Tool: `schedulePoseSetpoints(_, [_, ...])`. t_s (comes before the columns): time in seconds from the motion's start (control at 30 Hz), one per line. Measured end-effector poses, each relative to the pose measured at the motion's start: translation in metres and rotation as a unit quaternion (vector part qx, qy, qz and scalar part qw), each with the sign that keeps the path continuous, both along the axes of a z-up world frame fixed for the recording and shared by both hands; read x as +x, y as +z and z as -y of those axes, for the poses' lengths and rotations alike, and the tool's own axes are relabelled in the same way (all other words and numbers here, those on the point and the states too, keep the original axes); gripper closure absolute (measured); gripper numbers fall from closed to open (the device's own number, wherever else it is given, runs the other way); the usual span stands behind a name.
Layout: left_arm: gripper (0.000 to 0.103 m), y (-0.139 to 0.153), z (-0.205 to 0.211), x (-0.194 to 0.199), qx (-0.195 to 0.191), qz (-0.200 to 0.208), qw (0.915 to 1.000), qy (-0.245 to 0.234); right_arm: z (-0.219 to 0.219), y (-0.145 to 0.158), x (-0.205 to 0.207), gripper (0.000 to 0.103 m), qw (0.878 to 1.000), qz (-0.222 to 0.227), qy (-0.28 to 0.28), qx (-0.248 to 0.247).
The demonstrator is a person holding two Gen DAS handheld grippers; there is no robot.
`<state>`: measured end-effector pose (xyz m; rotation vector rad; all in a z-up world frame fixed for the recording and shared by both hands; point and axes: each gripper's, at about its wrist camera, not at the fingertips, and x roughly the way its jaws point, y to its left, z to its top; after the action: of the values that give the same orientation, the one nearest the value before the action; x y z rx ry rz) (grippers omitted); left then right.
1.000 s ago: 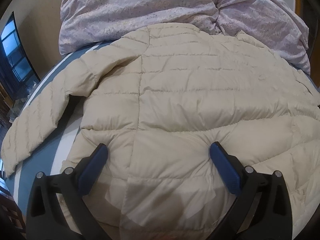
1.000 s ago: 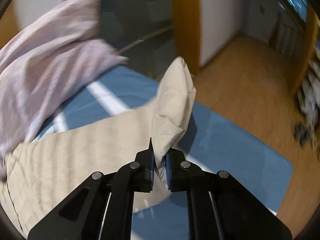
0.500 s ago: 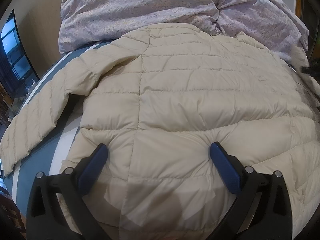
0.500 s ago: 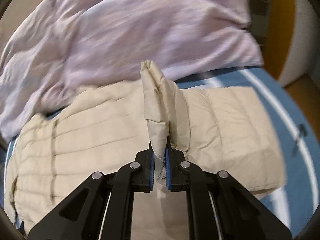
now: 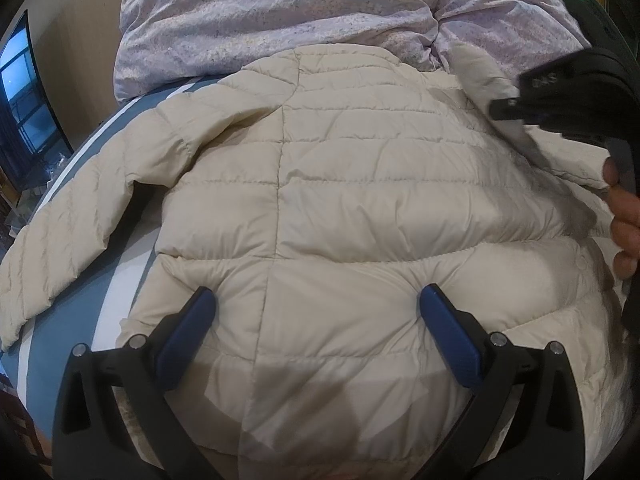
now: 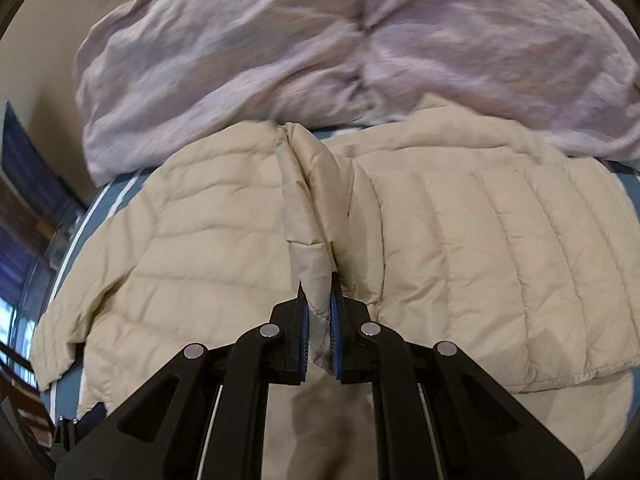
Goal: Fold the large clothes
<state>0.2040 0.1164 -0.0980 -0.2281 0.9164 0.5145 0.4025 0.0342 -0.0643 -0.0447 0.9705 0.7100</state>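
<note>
A cream quilted puffer jacket (image 5: 340,208) lies back-up on a blue bed sheet (image 5: 80,320). Its left sleeve (image 5: 60,248) stretches out to the left. My left gripper (image 5: 316,312) is open, its blue pads pressed on the jacket's lower back. My right gripper (image 6: 318,304) is shut on the right sleeve's cuff (image 6: 316,216) and holds the sleeve over the jacket's back (image 6: 200,240). The right gripper also shows in the left wrist view (image 5: 516,104), at the jacket's upper right, with the person's fingers below it.
A crumpled lilac duvet (image 5: 300,12) lies behind the jacket, touching its collar; it also shows in the right wrist view (image 6: 320,40). A dark window (image 5: 24,100) and wall are at the left. A white stripe (image 5: 120,272) runs along the sheet.
My right gripper has swung the sleeve from the bed's right side in over the jacket's back. It has come into the left wrist view. The left gripper has stayed put.
</note>
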Motion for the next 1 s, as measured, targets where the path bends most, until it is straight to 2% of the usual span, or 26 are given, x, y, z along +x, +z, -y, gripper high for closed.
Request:
schedulePoseSetpoints(0.13, [0.002, 0.0, -0.001, 0.0, -0.002, 0.001, 1.0, 0.001, -0.017, -0.005, -0.011, 0.091, 0.999, -0.018, 0.028, -0.004])
schedulePoseSetpoints(0.2, [0.002, 0.0, -0.001, 0.0, -0.006, 0.002, 1.0, 0.001, -0.019, -0.002, -0.016, 0.074, 0.998, -0.029, 0.05, 0.004])
schedulePoseSetpoints(0.23, [0.002, -0.001, -0.001, -0.001, -0.007, 0.002, 1.0, 0.001, -0.017, 0.003, -0.019, 0.058, 0.998, -0.027, 0.057, 0.016])
schedulePoseSetpoints(0.27, [0.002, 0.0, -0.001, 0.0, -0.007, 0.002, 1.0, 0.001, -0.012, 0.011, -0.021, 0.048, 0.998, -0.017, 0.056, 0.03])
schedulePoseSetpoints(0.33, [0.002, -0.001, 0.0, 0.0, -0.004, 0.001, 1.0, 0.001, 0.004, 0.027, -0.021, 0.042, 0.998, 0.014, 0.039, 0.049])
schedulePoseSetpoints(0.43, [0.002, -0.001, 0.0, -0.001, -0.001, -0.001, 1.0, 0.001, 0.031, 0.034, -0.009, 0.037, 0.998, 0.043, -0.021, 0.049])
schedulePoseSetpoints(0.53, [0.002, -0.001, 0.0, -0.001, 0.0, -0.001, 1.0, 0.001, 0.042, 0.014, 0.008, 0.037, 0.995, 0.055, -0.076, -0.021])
schedulePoseSetpoints(0.63, [0.002, -0.001, 0.0, -0.002, 0.0, 0.0, 1.0, 0.001, 0.042, -0.011, 0.013, 0.037, 0.994, 0.039, -0.088, -0.06])
schedulePoseSetpoints(0.7, [0.002, -0.001, 0.0, -0.002, -0.002, 0.001, 1.0, 0.001, 0.038, -0.022, 0.013, 0.032, 0.993, 0.036, -0.092, -0.071])
schedulePoseSetpoints(0.83, [0.002, 0.002, -0.002, -0.007, -0.008, 0.007, 0.9999, -0.009, 0.023, -0.034, 0.005, 0.023, 0.988, 0.068, -0.089, -0.108])
schedulePoseSetpoints(0.9, [0.002, 0.005, -0.004, -0.013, -0.011, 0.01, 0.9998, -0.012, 0.02, -0.039, 0.004, 0.021, 0.986, 0.08, -0.089, -0.113])
schedulePoseSetpoints(1.0, [0.002, 0.016, -0.013, -0.031, -0.025, 0.032, 0.9992, -0.003, 0.02, -0.04, 0.008, 0.018, 0.988, 0.071, -0.092, -0.102])
